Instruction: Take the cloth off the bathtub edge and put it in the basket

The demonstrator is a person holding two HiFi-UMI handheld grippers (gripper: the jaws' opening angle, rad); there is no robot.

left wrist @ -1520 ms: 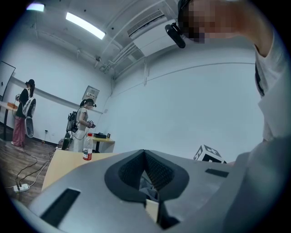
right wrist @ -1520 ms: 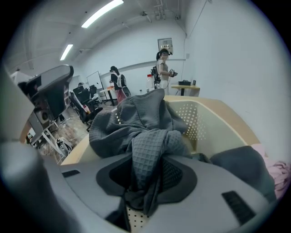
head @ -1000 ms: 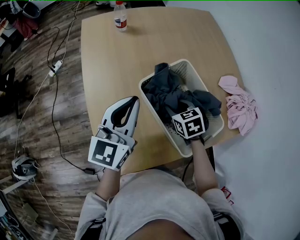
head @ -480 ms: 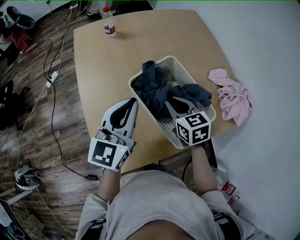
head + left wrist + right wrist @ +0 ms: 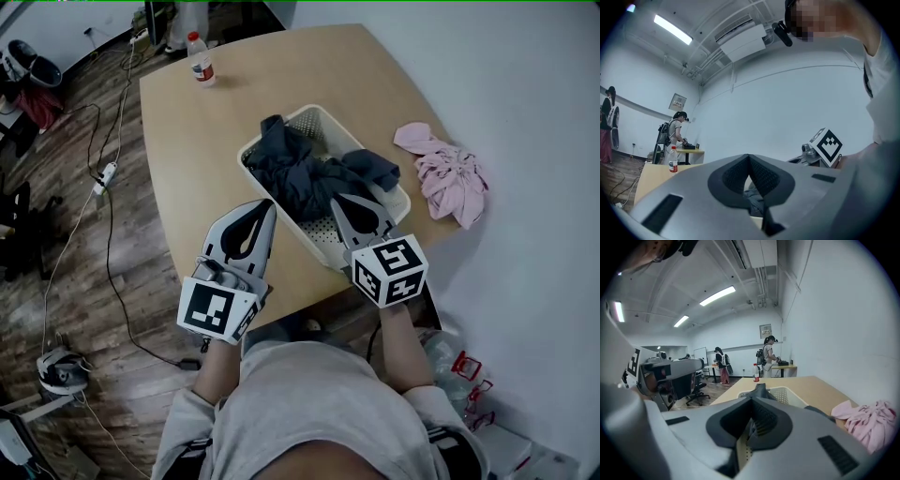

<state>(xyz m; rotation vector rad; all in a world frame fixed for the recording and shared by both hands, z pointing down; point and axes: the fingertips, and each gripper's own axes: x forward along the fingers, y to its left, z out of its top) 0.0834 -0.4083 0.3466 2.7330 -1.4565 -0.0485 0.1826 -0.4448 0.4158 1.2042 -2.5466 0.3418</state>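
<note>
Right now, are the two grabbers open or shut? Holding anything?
Left gripper: shut, holding nothing.
Right gripper: shut, holding nothing.

My right tongs (image 5: pixel 342 204) were down in the basket (image 5: pixel 319 239), wide open over the dark cloth (image 5: pixel 291 169). Now I have pulled them up and back toward me, to the near end of the basket. They have closed up tight, with nothing between them. My head moved too, so the bench (image 5: pixel 197 141) now sits higher and more to the left.
</note>
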